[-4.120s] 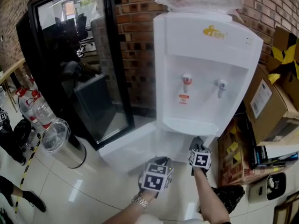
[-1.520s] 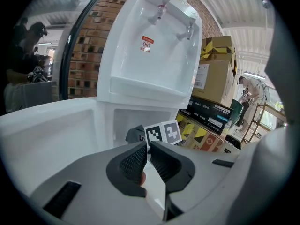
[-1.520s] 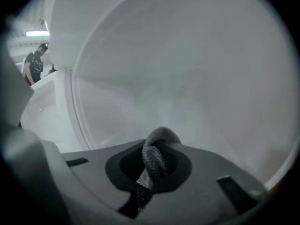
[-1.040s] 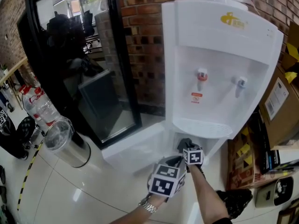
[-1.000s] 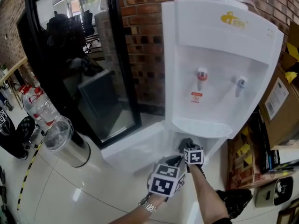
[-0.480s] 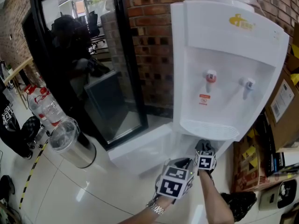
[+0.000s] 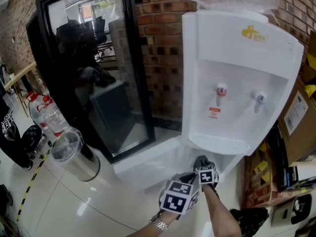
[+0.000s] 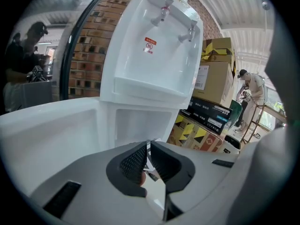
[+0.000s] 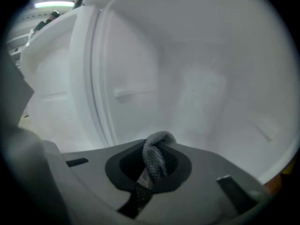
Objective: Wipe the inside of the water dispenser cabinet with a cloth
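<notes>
R gripper (image 9: 157, 165): jaws clamped on grey ribbed cloth (image 9: 156, 150), bunched tip pointing fwd | sits in mouth of white plastic water dispenser cabinet (image 9: 211, 78), back wall dead ahead, contact unclear | L gripper (image 8: 147, 153): jaws together, empty, outside cabinet front | R nearer, likely does the wiping

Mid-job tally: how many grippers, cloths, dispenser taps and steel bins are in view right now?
Grippers: 2, the left gripper and the right gripper
Cloths: 1, the grey cloth clamped in the right gripper
Taps: 2, the red tap and the blue tap
Steel bins: 1, the steel bin
Total: 6
</notes>
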A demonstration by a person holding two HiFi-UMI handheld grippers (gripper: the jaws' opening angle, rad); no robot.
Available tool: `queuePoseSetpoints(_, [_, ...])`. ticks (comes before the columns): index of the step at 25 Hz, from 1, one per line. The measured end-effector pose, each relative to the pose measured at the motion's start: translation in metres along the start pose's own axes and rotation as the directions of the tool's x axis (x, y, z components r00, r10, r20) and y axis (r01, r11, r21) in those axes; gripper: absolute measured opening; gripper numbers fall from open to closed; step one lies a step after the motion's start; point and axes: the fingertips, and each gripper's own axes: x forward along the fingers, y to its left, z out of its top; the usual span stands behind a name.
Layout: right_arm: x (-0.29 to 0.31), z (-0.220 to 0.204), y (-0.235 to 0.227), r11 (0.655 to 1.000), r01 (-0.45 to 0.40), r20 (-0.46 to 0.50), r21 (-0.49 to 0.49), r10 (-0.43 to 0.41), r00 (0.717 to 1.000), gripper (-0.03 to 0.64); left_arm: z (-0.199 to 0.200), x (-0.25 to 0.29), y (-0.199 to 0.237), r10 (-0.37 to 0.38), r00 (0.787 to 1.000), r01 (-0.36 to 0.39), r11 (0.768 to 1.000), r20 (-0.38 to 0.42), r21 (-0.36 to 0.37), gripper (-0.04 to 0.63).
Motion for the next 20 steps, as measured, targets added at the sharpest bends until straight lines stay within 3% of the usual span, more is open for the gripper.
queuePoseSetpoints(3, [-0.006, -0.023, -0.045, 0.991, 0.123, -0.07, 0.059, -0.119, 0.99, 0.008, -0.003, 0.003, 0.0, 0.003, 1.0, -0.003, 1.0, -0.007, -0.001, 0.023])
queuePoseSetpoints(6, [-0.021, -0.042, -0.08, 0.96, 0.255, -0.142, 0.115, -0.238, 0.961, 0.008, -0.004, 0.004, 0.0, 0.003, 1.0, -0.003, 1.0, -0.01, -0.008, 0.023])
queuePoseSetpoints(8, [-0.028, -0.04, -0.086, 0.95, 0.266, -0.132, 0.163, -0.246, 0.96, 0.008, -0.004, 0.006, 0.0, 0.002, 1.0, -0.002, 1.0, -0.01, -0.008, 0.023])
queuePoseSetpoints(12, [-0.031, -0.011, -0.066, 0.962, 0.157, -0.039, 0.224, -0.153, 0.988, 0.008, -0.003, 0.008, 0.004, 0.012, 1.0, -0.012, 1.0, -0.005, -0.021, 0.023])
queuePoseSetpoints(15, [-0.019, -0.007, -0.033, 0.973, 0.037, -0.029, 0.229, -0.032, 0.999, 0.008, -0.007, 0.008, 0.007, 0.017, 1.0, -0.017, 1.0, -0.014, -0.014, 0.023])
queuePoseSetpoints(18, [-0.009, 0.004, 0.007, 0.972, -0.1, 0.014, 0.213, 0.1, 0.995, 0.008, -0.009, 0.006, 0.016, 0.04, 0.999, -0.04, 0.999, -0.019, -0.011, 0.023])
queuePoseSetpoints(20, [-0.003, 0.002, 0.02, 0.967, -0.143, 0.015, 0.209, 0.143, 0.99, 0.008, -0.009, 0.004, 0.022, 0.06, 0.998, -0.06, 0.998, -0.016, -0.013, 0.021])
